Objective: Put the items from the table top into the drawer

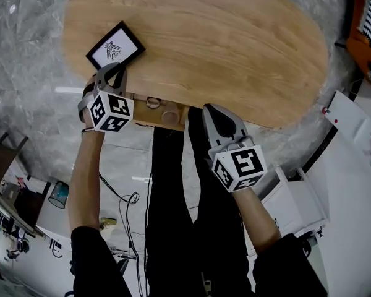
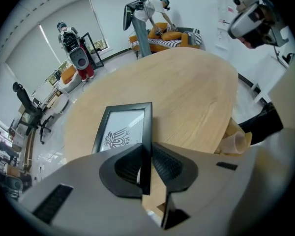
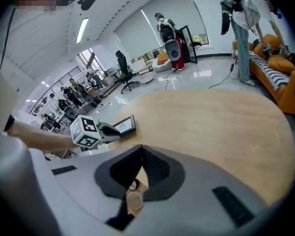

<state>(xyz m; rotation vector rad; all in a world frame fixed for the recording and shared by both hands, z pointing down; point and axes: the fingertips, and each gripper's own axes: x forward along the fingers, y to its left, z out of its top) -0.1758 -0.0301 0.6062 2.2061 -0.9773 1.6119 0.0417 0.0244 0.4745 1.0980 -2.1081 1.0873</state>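
A black-framed picture (image 1: 115,45) with a bird-like drawing lies at the near left edge of the oval wooden table (image 1: 222,42). My left gripper (image 1: 113,70) is shut on its near edge; in the left gripper view the frame's (image 2: 120,129) black border sits pinched between the pads (image 2: 130,163). Below the table edge a wooden drawer (image 1: 149,121) stands open, with a pale roll (image 1: 170,116) and a ring-shaped piece (image 1: 153,103) inside. My right gripper (image 1: 210,111) hovers by the drawer's right end, shut and empty; its fingertips (image 3: 152,168) meet above the roll (image 3: 133,200).
The person's black-trousered legs (image 1: 173,197) stand right under the drawer. A white cabinet (image 1: 297,203) is at the right, an orange sofa (image 1: 366,23) at the far right, and cables (image 1: 130,198) lie on the floor. People and a red-and-black stand (image 2: 81,60) are beyond the table.
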